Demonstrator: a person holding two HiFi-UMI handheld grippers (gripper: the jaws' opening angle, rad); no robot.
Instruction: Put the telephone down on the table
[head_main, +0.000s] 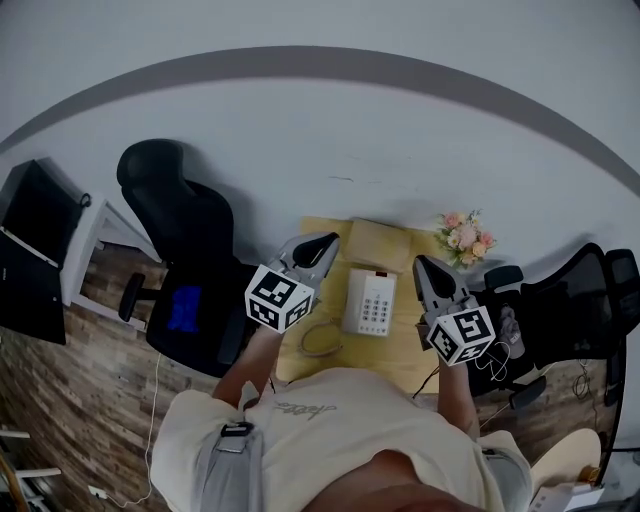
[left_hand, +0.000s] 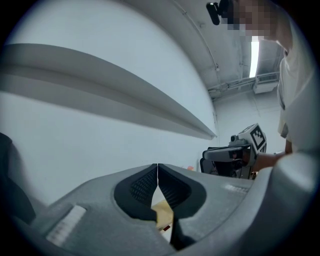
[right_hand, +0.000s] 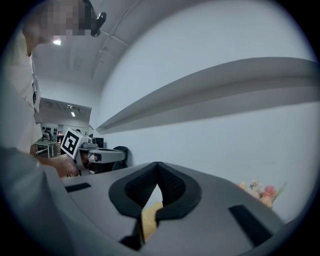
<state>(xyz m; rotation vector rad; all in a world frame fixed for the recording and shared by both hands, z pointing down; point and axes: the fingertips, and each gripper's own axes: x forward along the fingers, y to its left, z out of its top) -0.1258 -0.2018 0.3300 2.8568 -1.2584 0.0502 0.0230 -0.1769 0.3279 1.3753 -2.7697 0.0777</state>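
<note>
item: telephone (head_main: 369, 301) lies flat mid-table (head_main: 402, 356), touched by neither gripper | left gripper (head_main: 323, 243): fingers pressed together, empty, toward the left edge | right gripper (head_main: 424, 264): fingers pressed together, empty, toward the right edge | step: likely set down already; back both away, clear of the cord (head_main: 318, 342) front-left
</note>
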